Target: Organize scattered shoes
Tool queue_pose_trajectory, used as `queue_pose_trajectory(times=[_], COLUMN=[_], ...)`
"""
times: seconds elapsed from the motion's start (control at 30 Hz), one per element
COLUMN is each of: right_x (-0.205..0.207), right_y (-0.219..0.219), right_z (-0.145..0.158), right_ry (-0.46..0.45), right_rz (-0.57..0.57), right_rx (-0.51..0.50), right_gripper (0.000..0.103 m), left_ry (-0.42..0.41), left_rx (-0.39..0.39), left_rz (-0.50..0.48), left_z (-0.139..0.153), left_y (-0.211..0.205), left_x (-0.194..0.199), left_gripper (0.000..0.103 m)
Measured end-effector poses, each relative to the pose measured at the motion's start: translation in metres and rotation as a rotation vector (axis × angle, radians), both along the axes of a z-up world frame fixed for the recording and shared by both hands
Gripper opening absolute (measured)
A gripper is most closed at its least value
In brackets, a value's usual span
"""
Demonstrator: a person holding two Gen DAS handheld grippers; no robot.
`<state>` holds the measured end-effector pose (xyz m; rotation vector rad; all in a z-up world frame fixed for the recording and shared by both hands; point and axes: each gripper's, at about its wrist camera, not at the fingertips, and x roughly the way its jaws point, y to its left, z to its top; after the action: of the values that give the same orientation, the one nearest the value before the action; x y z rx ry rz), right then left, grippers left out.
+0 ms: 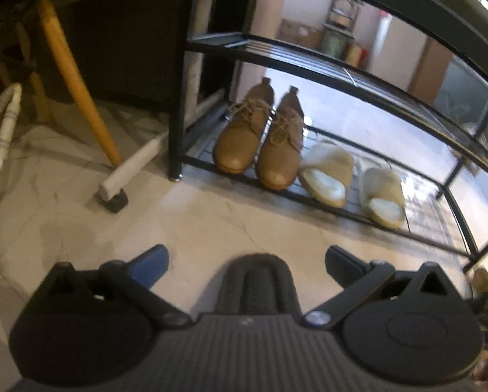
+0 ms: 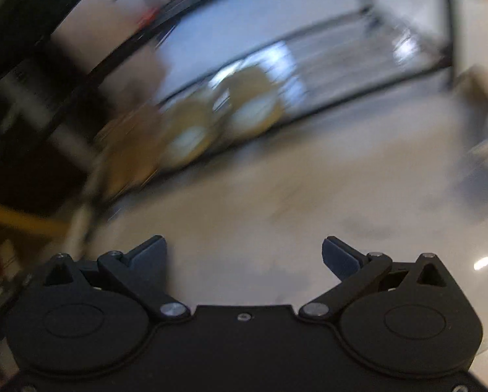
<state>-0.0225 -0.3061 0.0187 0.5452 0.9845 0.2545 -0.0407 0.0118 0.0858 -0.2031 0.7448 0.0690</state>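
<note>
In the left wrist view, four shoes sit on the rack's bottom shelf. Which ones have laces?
The two brown lace-up shoes at the shelf's left end, side by side. The pale slippers to their right are open slip-ons without laces.

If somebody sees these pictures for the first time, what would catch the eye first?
Probably the pair of tan lace-up shoes, side by side at the left end of the bottom shelf of the black shoe rack. Beside them, to the right, lie two cream slippers. In front, the left gripper and the right gripper are open and empty over the pale floor.
</note>
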Motion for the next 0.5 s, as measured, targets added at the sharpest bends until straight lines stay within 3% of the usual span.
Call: queue_pose_trajectory(times=[0.1,0.2,0.3,0.4,0.5], right_x=[0.001,0.000,0.000,0.003,0.004], right_y=[0.009,0.028,0.039,0.044,0.049], right_z=[-0.009,-0.021,-0.028,-0.034,-0.042], right_ry=[0.051,0.124,0.157,0.189,0.242], right_rz=[0.064,0.101,0.118,0.111,0.100], right_rx=[0.056,0.083,0.146,0.207,0.222], right_gripper=[0.103,0.103,0.103,0.103,0.103], left_ry=[-0.014,-0.049,-0.116,-0.104,-0.052], left_rx=[0.029,-0.037,-0.125,-0.095,-0.049], left_rz=[-0.040,-0.070,-0.021,0.064,0.059], left_z=[0.016,0.023,0.017,0.009,0.003], left_y=[0.006,0.021,0.032,0.028,0.022], left_x=[-0.008,-0.020,-0.028,-0.022,-0.013], left_gripper=[0.102,0.102,0.102,0.102,0.102])
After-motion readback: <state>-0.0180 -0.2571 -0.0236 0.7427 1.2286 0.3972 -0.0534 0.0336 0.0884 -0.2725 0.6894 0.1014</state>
